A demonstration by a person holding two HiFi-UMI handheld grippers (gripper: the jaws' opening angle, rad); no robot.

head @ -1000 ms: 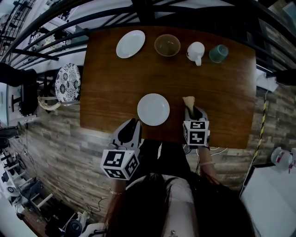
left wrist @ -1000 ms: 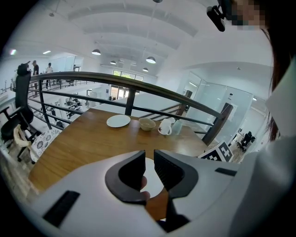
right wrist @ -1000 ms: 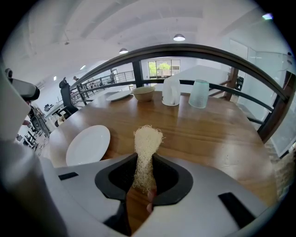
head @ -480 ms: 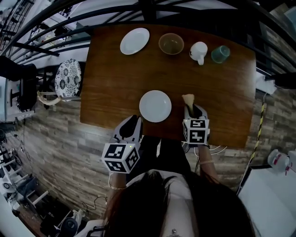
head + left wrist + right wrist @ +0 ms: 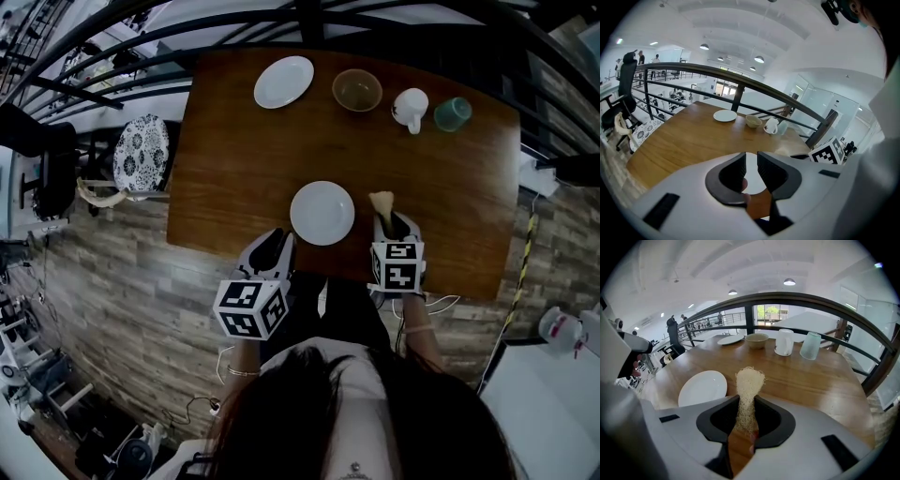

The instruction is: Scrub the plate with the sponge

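Head view: sponge (image 5: 382, 200) (in hand-held gripper (image 5: 385, 221))

- My left gripper (image 5: 277, 240): pale grey moulded shell with dark ribbed pads (image 5: 735, 169). Its jaws had just been opening, with nothing between them.
- My right gripper (image 5: 391, 223): same grey shell, with a black collar round the jaw mouth and small black rectangular insets (image 5: 835, 446) on the casing.
- Marker cube (image 5: 249, 309) on the left one, second cube (image 5: 395, 265) on the right: white faces printed with black square patterns.
- My hair (image 5: 347, 417): long and dark.
- My top (image 5: 349, 367): light-coloured, worn over a dark lower garment (image 5: 337, 305).
- A thin bracelet (image 5: 240, 371) circled my left wrist.
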